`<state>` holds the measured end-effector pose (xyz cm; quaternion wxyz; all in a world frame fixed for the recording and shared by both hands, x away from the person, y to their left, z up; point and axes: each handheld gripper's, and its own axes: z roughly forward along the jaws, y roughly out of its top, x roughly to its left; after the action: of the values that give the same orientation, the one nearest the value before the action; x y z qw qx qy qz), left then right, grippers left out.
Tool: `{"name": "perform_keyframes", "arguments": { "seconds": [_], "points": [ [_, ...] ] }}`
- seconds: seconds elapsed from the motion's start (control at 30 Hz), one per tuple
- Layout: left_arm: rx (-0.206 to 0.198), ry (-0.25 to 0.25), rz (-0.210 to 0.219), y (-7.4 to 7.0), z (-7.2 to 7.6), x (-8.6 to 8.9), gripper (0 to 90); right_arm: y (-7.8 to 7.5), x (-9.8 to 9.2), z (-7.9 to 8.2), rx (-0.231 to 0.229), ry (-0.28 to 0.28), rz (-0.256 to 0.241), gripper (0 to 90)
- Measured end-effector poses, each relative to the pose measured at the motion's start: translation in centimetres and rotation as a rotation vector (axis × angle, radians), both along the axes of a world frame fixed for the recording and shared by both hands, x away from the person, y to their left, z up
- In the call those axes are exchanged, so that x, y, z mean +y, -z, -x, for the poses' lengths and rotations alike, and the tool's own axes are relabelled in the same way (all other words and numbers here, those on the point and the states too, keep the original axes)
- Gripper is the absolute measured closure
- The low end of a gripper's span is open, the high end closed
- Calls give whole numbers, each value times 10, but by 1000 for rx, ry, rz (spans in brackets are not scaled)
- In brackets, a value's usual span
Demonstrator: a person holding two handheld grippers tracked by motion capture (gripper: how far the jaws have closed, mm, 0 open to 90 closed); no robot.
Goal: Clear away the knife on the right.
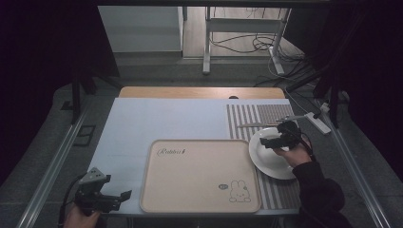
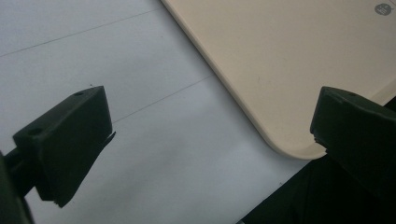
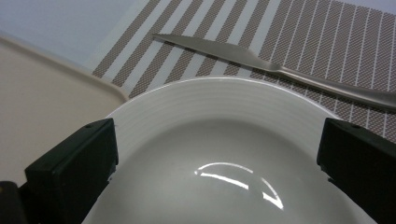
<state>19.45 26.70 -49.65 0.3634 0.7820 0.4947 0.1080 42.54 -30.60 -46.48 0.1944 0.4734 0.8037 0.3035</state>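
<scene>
A beige tray (image 1: pixel 199 173) with a rabbit print lies at the table's front middle. To its right a white plate (image 1: pixel 271 154) rests on a striped placemat (image 1: pixel 273 116), with a table knife (image 1: pixel 259 124) lying just beyond it. My right gripper (image 1: pixel 267 142) hovers open over the plate; in the right gripper view the plate (image 3: pixel 219 154) sits between the wide-apart jaws, the knife (image 3: pixel 280 67) farther off. My left gripper (image 1: pixel 121 197) is open at the front left corner, nothing between its jaws, beside the tray's corner (image 2: pixel 280 84).
A pale sheet (image 1: pixel 161 121) covers the table's left and middle; the wooden far edge (image 1: pixel 199 92) shows beyond it. Metal rails run along both sides. A power strip (image 1: pixel 317 121) and cables lie right of the table, desk legs stand behind.
</scene>
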Motion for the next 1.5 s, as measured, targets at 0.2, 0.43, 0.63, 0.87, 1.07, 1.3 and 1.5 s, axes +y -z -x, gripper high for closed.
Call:
{"name": "perform_keyframes", "arguments": {
  "seconds": [0.2, 0.43, 0.63, 0.87, 1.07, 1.3, 1.5],
  "points": [
    [1, 5, -6, 0, 0, -1, 2, 0, -3, -18, 5, 35, 14, 0],
    [3, 8, -9, 0, 0, -1, 3, -2, -6, -34, 7, 60, 23, 0],
    [2, 10, -10, 0, 0, -1, 4, -2, -10, -47, -13, 65, 33, 44],
    [4, 10, -12, 0, 0, -2, 5, -3, -21, -63, 4, 89, 53, 262],
    [6, 11, -13, 1, 0, -2, 5, -4, -30, -76, 34, 86, 41, 621],
    [5, 13, -17, 1, 0, -2, 6, 6, -33, -91, 104, 83, 61, 898],
    [6, 16, -20, 1, 0, -3, 6, 19, -35, -104, 119, 117, 79, 899]
  ]
}}
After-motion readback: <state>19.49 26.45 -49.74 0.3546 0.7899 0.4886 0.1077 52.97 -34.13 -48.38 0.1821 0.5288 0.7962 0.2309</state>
